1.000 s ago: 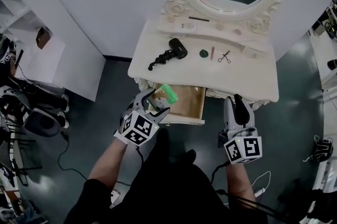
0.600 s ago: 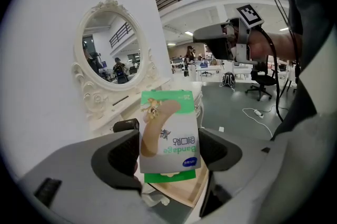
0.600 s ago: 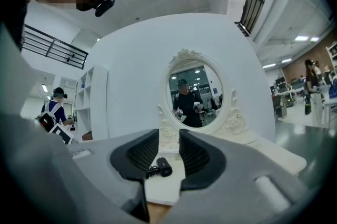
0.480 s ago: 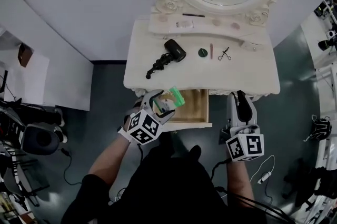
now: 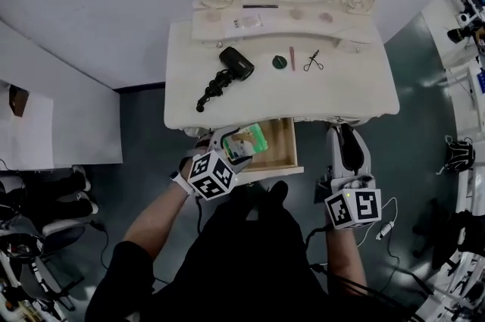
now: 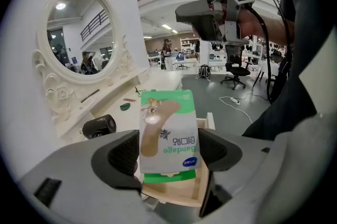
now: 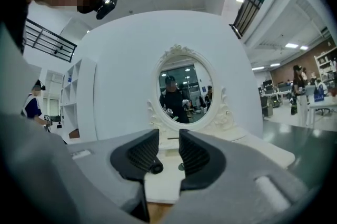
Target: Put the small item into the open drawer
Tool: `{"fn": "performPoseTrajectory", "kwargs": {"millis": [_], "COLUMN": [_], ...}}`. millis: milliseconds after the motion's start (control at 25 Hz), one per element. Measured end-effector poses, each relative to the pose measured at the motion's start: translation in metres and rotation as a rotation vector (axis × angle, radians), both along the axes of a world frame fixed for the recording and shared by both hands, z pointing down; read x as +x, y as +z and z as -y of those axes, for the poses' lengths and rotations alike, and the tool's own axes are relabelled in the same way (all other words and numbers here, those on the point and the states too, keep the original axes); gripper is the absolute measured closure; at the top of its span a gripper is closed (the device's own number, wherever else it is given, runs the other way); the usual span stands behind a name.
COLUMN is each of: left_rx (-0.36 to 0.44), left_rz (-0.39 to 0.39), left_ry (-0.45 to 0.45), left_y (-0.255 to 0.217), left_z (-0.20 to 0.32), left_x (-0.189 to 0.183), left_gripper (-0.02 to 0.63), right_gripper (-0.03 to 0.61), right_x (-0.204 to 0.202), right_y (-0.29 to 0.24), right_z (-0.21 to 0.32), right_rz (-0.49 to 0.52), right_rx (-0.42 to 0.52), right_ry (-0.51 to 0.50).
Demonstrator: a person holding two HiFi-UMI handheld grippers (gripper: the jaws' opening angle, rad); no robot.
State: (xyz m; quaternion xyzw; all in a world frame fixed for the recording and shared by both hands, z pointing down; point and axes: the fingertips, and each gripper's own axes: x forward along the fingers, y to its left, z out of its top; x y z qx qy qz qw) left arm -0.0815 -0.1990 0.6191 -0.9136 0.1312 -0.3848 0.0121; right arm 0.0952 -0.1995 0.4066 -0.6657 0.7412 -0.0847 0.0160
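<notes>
Bandage box point(image 6: 168, 130): small green-and-white carton with a plaster printed on its face.

- Location: in my left gripper point(image 6: 169, 152), raised over the left front part of the open drawer point(image 5: 282, 150) of the dressing table point(image 5: 348, 97). By my judgement it is above the drawer and not yet lying in it.
- Hold: my left fingers are clamped on the two narrow sides at the carton's lower end. The printed face is towards the camera and most of the box stands clear above the pads.
- Handling, as I judge it: light, thin card, hollow enough to dent under a hard squeeze. The glossy print is likely a little slippery, so a moderate pinch across the narrow sides is the right hold. It is not fragile and a short drop would do no harm.
- Right gripper point(image 7: 168, 152): my fingers are all but together, with only a slit between them and nothing in it. It hangs in front of the table to the right of the drawer, well apart from the box.
- Also on the tabletop, untouched: hair dryer point(image 5: 235, 67), round green item point(image 5: 280, 62), eyelash curler point(image 5: 312, 63).
- Next move calls for: lowering the carton into the wooden tray, then easing the pinch.
</notes>
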Motion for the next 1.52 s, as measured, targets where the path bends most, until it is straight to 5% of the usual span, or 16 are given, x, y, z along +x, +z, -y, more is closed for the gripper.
{"fn": "performPoseTrajectory", "kwargs": {"millis": [1000,1280,1520], "left_rx": [-0.233,-0.235,-0.245], "left_rz": [0.375,0.497,0.495], "left_ry": [0.192,0.232,0.257], "left_y": [0.195,0.245,0.264], "left_z": [-0.016,-0.014,-0.016], "left_x": [0.068,0.065,0.072], "left_gripper": [0.270,0.268,0.267], "right_gripper": [0.469,0.472,0.474], "right_x": [0.083,0.093,0.099], "right_y": [0.081,0.092,0.098], "right_z": [0.015,0.011,0.006], "right_rz": [0.104,0.107,0.109], "right_rx": [-0.147,-0.175,-0.191], "right_ry": [0.015,0.025,0.034]}}
